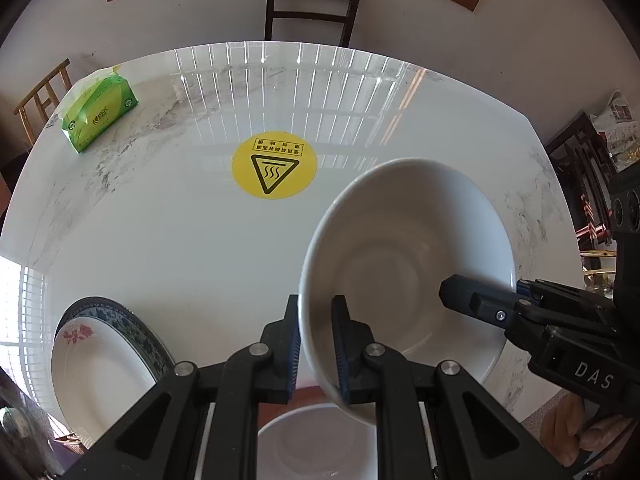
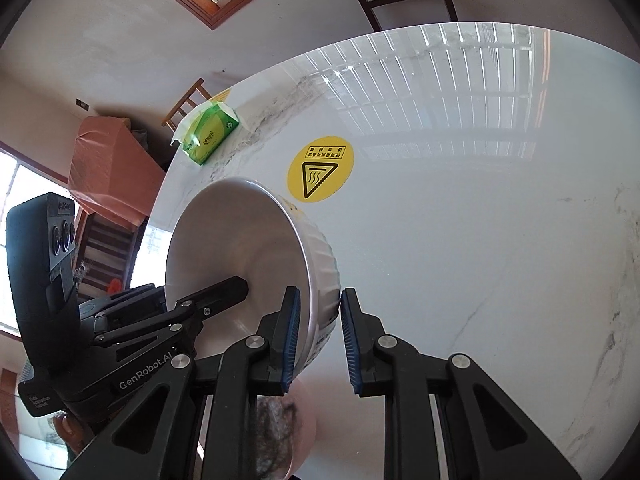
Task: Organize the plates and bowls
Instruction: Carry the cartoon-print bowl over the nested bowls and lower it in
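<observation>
- Where the two wrist views are compared, a second white bowl is seen only in the left wrist view, low between the arms of the left gripper; its place in the right wrist view is taken by an indistinct pale and dark shape that cannot be identified.
- A stack of plates, a white one with a red flower on a blue-patterned one, is recorded at lower left in the left wrist view only.
- The ribbed outer wall of the large white bowl is shown only in the right wrist view; in the left wrist view its interior is seen.
- The large white bowl is held tilted above the table, its mouth turned towards the left gripper's camera and away from the right gripper's, its rim plane steeply inclined.
- The left gripper is pinched on the near rim, one pad outside the wall and one inside.
- The right gripper is clamped on the opposite rim in the same manner, one pad inside and the other at the ribbed outer wall.
- Each gripper is seen in the other's view, reaching into the bowl from the side.
- Farther off, a yellow warning sticker is noted at the table's centre, just beyond the bowl.
- A green tissue pack is noted near the far left edge.
- A dark chair is noted beyond the far edge, against the wall.
</observation>
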`<state>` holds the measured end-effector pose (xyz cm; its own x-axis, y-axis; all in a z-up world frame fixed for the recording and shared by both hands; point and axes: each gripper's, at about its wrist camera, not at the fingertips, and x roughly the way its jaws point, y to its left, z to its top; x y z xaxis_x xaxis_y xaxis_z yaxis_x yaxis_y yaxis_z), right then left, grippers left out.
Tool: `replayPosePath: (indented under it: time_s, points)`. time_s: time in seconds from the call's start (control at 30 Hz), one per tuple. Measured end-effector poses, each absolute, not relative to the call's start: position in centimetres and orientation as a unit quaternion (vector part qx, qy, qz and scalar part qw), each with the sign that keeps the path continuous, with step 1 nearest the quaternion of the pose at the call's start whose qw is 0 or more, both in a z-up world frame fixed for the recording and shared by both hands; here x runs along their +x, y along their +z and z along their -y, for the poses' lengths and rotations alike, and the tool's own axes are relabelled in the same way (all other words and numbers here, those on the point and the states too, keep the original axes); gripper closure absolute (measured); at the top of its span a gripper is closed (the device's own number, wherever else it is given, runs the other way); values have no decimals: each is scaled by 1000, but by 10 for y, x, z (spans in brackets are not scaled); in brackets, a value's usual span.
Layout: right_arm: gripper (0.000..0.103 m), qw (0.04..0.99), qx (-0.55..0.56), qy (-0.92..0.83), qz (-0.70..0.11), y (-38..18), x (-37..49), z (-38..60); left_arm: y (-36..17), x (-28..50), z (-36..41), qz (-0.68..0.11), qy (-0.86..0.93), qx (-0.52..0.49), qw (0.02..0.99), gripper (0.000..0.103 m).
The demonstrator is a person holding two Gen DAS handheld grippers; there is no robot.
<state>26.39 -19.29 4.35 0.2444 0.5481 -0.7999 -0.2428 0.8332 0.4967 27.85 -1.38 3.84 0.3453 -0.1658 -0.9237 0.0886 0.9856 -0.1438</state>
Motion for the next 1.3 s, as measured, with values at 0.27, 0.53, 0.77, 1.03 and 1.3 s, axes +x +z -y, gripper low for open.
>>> replayPosePath:
  time_s: [0.27,0.53,0.77,1.03,1.3]
  points:
    - [83,778,125,270,-553,58,213,179,53,221,1,-554,-74,-28,829,88]
    - [83,776,117,274,-556,55,180,170,49,184,-10,-554,-73,-23,829,88]
    - [83,774,109,272,-561,48,162,163,40,168,-18,-558,-74,-26,826,88]
    - [83,774,103,269,-564,45,153,155,34,157,-23,-560,-75,-32,825,88]
    - [83,772,91,263,-571,38,151,145,25,153,-27,-569,-76,-37,818,88]
